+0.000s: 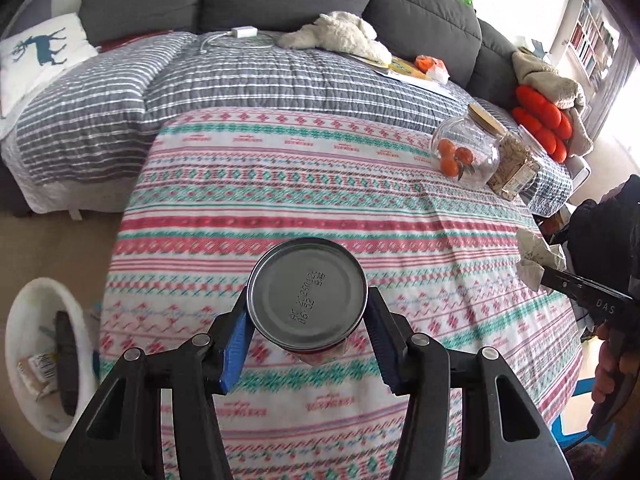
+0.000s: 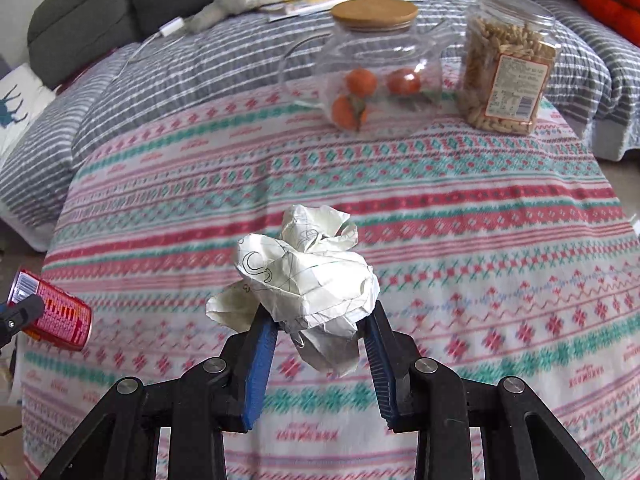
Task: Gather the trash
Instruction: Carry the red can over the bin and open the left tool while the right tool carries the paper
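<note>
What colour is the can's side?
Red, with yellow print and a barcode; the can shows best in the right wrist view.

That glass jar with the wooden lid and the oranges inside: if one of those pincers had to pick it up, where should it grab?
Probably at the neck of the glass jar, just under the wooden lid, coming from above. The jar stands upright and its belly bulges wide and smooth, likely too broad and slippery, while the neck is narrower. The pasta jar stands close on one side, so the fingers fit better front and back.
</note>
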